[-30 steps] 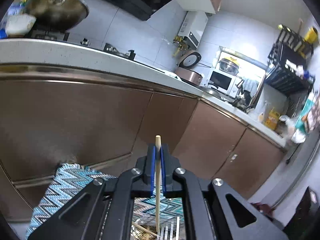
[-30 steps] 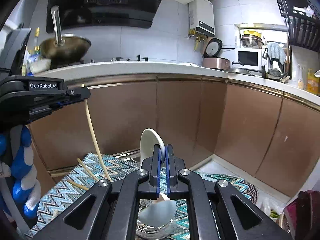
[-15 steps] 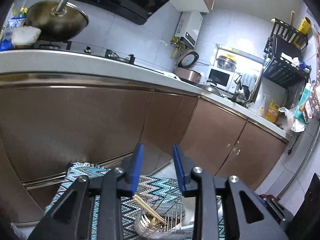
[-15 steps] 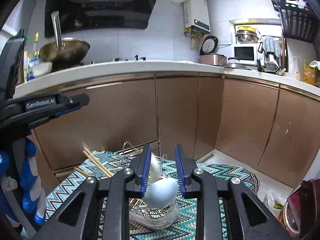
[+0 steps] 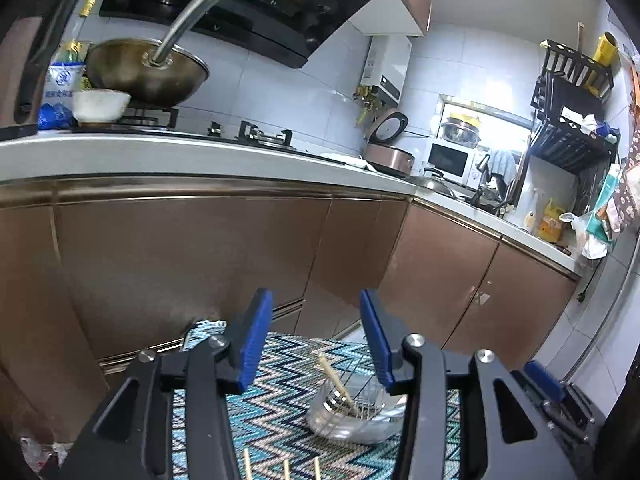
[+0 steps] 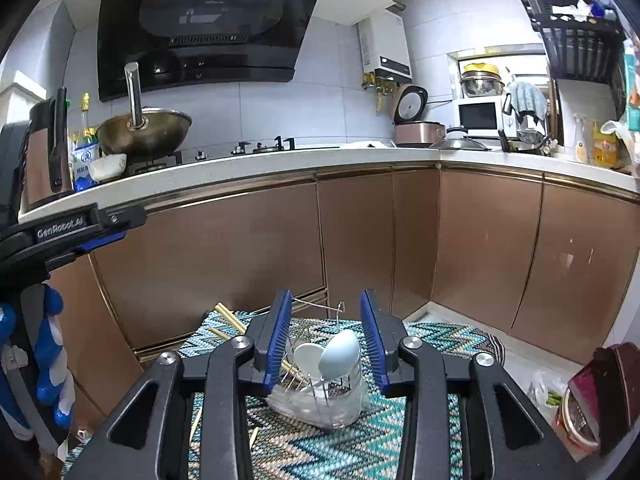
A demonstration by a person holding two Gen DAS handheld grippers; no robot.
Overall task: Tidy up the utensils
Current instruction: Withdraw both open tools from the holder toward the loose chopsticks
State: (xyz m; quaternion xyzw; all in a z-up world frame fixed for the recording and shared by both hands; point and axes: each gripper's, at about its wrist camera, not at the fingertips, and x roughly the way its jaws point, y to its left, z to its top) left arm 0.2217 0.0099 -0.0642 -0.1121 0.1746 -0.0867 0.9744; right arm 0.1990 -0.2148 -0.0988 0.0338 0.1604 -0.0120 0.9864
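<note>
A wire utensil holder with a clear base [image 6: 320,400] stands on a zigzag mat [image 6: 328,452]. It holds a white spoon [image 6: 306,356], a pale blue spoon [image 6: 340,352] and chopsticks [image 6: 228,318]. My right gripper [image 6: 326,340] is open and empty, above and just short of the holder. In the left wrist view the holder [image 5: 352,412] has a chopstick [image 5: 336,380] leaning in it. My left gripper [image 5: 316,340] is open and empty above the mat [image 5: 280,420]. Loose chopsticks [image 5: 284,468] lie on the mat below it.
Brown kitchen cabinets [image 6: 360,240] stand right behind the mat. The counter [image 6: 280,164] above carries a wok [image 6: 144,132], a bowl and a rice cooker. The left gripper's body [image 6: 60,236] fills the left edge of the right wrist view.
Both grippers have opened. The left let go of a chopstick and the right let go of a spoon; both now rest in the holder. Both grippers have drawn back and up.
</note>
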